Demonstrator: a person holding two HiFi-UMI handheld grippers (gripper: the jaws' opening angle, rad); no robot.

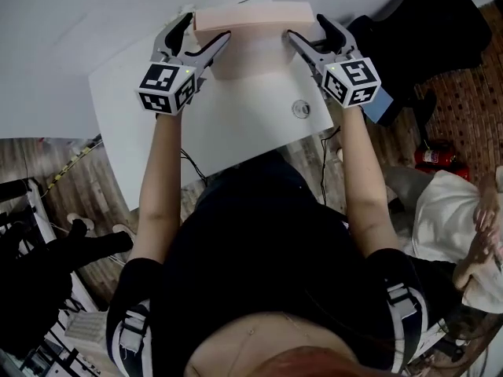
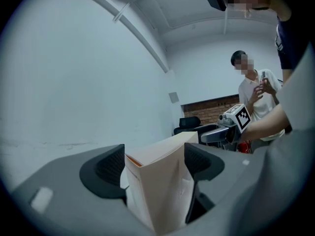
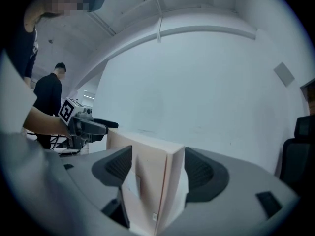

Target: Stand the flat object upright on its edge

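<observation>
Head view: book [image 1: 251, 16] at the far side of the white tabletop [image 1: 236, 124], long edge up, held between the left gripper [image 1: 203, 34] and the right gripper [image 1: 310, 34]. Cannot tell whether its lower edge rests on the tabletop.

Left gripper view: jaws part-closed, pressed on both covers at the book's [image 2: 160, 191] left end.

Right gripper view: jaws likewise clamped across the book's [image 3: 152, 181] right end.

Risk: if either gripper lets go while the book leans, it would likely tip flat. A thin, soft-looking book may also splay. The far tabletop edge is close, so a slide could drop it.
</observation>
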